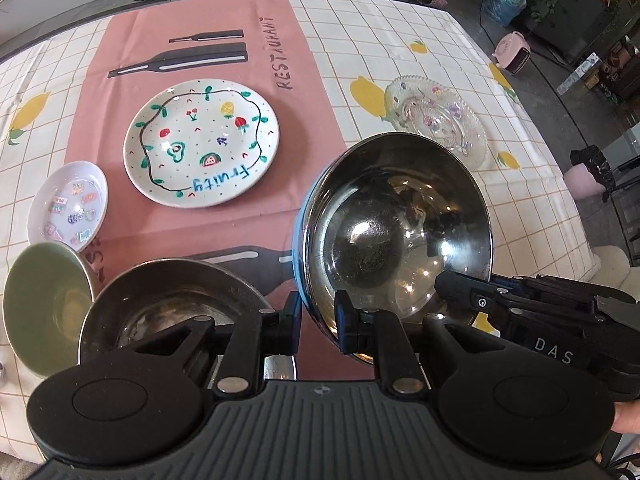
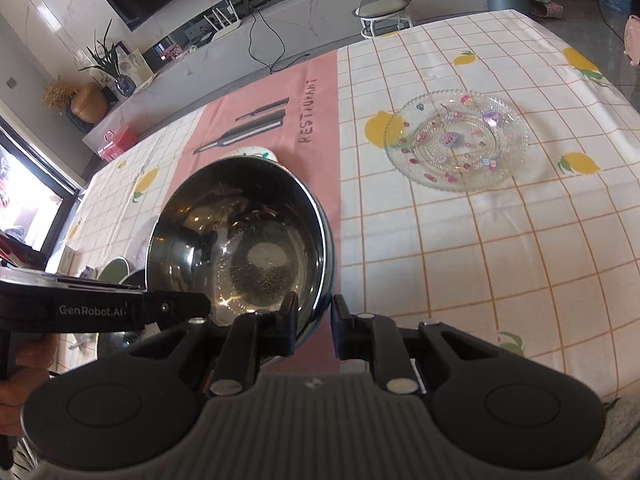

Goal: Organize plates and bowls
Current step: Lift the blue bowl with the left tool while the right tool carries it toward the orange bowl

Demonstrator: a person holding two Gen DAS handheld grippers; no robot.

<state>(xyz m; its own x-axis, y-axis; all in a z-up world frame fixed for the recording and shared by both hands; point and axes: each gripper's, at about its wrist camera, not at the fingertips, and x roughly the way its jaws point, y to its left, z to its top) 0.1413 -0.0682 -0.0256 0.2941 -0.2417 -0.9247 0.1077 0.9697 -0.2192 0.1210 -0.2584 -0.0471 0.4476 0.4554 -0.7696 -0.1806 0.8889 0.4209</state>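
The left hand-held gripper point(image 1: 318, 322) is closed on the near rim of a polished stainless-steel bowl with a pale blue outer wall point(image 1: 396, 224), one pad outside the wall and one inside. The right hand-held gripper point(image 2: 314, 320) is likewise clamped on the rim of the same bowl, a pad on either side of the wall. The bowl is therefore carried by both grippers at once, tilted with its mouth toward the cameras and raised off the worktop point(image 1: 400, 40), over the edge of the pink printed runner point(image 1: 192, 12).

Just left of the carried bowl, at the near edge, stands a second stainless-steel bowl point(image 1: 172, 300), upright and empty. Beside that is a sage-green bowl point(image 1: 44, 308), and behind it a small white oval dish with coloured stickers point(image 1: 70, 204). A round white plate painted with fruit and the word "Fruity" point(image 1: 200, 144) lies on the runner. A clear pressed-glass plate with small coloured decorations point(image 2: 456, 140) sits well apart on the checked cloth to the right.

Assessment: the step in hand is the transfer of the blue-walled steel bowl, most probably to nest it in the second steel bowl. The next move calls for levelling the bowl, centring it above the standing one, lowering until seated, then releasing both grips. Uneven release risks tipping.
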